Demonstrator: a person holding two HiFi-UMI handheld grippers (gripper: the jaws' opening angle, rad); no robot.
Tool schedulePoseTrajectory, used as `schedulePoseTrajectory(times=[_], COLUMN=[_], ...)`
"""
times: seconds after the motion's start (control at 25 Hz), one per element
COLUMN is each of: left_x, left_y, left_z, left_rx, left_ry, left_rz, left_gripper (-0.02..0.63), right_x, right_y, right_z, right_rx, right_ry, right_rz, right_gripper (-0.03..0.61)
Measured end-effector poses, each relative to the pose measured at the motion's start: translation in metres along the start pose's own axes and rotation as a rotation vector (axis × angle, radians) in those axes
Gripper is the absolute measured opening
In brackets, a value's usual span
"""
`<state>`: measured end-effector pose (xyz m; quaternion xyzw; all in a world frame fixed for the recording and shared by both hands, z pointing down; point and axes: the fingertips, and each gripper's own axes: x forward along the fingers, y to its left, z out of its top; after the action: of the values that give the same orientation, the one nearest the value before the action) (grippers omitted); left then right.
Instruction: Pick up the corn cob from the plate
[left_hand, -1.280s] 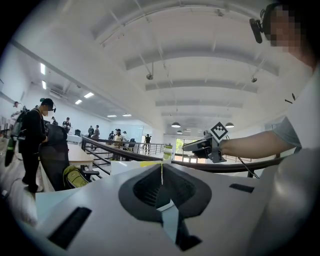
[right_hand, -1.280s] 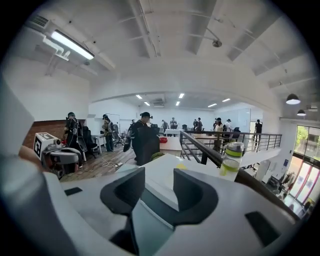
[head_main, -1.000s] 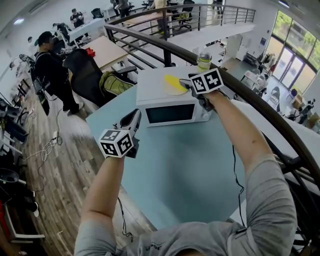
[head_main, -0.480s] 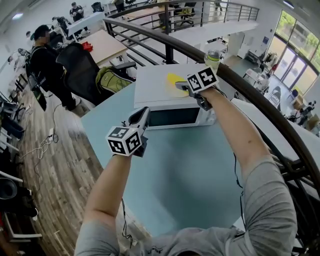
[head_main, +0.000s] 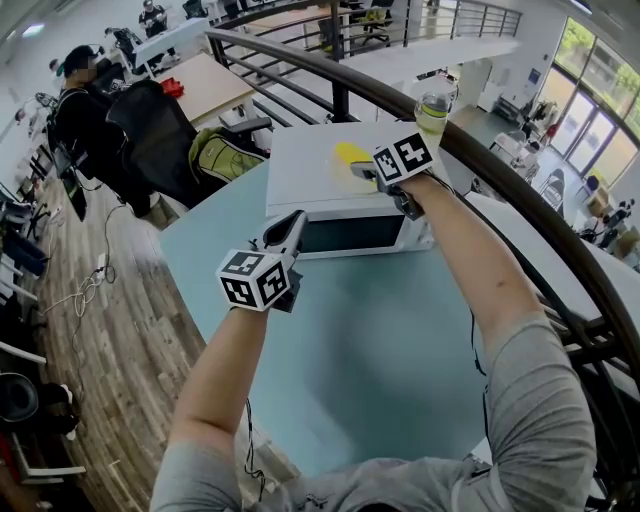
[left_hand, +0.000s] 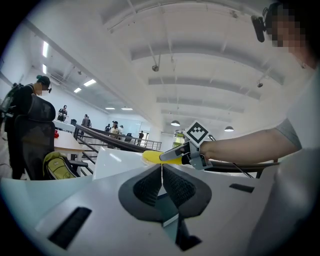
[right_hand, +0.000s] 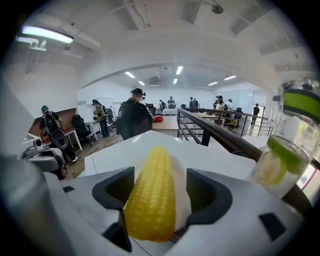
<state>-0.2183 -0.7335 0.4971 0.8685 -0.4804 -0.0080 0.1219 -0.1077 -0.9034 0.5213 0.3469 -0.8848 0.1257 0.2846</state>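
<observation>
A yellow corn cob (right_hand: 150, 200) lies on a white plate (right_hand: 183, 194) on top of a white microwave (head_main: 350, 232). My right gripper (right_hand: 162, 190) reaches down over the plate. Its jaws have just been opening and now stand wide, one on each side of the cob, with a gap at the right pad. From the head view the cob (head_main: 348, 156) shows just beyond the right gripper (head_main: 361, 169). My left gripper (head_main: 290, 226) hangs shut and empty above the teal table (head_main: 380, 350) in front of the microwave. The left gripper view shows its jaws together (left_hand: 161, 182) and the cob (left_hand: 151, 156) beyond.
A clear bottle with a green lid (head_main: 434, 108) stands at the microwave's back right, close to the right gripper. A dark curved railing (head_main: 520, 200) runs behind the table. A black chair with a green backpack (head_main: 225, 150) and a standing person (head_main: 85, 110) are off to the left.
The left gripper has moved closer to the microwave's front. The right gripper has sunk toward the cob on the microwave's top.
</observation>
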Motion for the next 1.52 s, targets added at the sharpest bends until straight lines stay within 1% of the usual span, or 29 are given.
schedulePoseTrajectory(times=[0.2,0.32,0.44,0.52,0.56,0.92,1.28,1.52], left_x=[0.004,0.005,0.006,0.008,0.008,0.004,0.0,-0.003], left_y=[-0.003,-0.001,0.0,0.001,0.001,0.003,-0.005,-0.012], left_z=[-0.007,-0.012,-0.016,-0.016,-0.016,-0.014,-0.003,0.021], left_rx=[-0.014,-0.024,-0.024,-0.025,-0.026,-0.024,-0.005,0.021], left_ry=[-0.001,0.003,0.008,0.01,0.011,0.014,-0.003,-0.024], left_rz=[-0.007,-0.004,-0.004,-0.001,0.002,0.011,0.014,0.018], left_gripper=[0.023,0.023,0.023,0.023,0.023,0.023,0.023,0.023], right_x=[0.007,0.009,0.011,0.011,0.01,0.005,-0.013,-0.039], right_y=[0.007,0.007,0.004,0.003,0.003,0.006,0.005,0.004], right_z=[-0.009,-0.013,-0.013,-0.012,-0.011,-0.011,0.001,0.025], right_rx=[-0.048,-0.071,-0.084,-0.101,-0.11,-0.138,-0.132,-0.135], right_ry=[0.039,0.049,0.041,0.033,0.03,0.02,-0.054,-0.099], right_rz=[0.004,-0.023,-0.044,-0.055,-0.058,-0.066,-0.094,-0.108], right_gripper=[0.316,0.314,0.31,0.271,0.262,0.255,0.253,0.253])
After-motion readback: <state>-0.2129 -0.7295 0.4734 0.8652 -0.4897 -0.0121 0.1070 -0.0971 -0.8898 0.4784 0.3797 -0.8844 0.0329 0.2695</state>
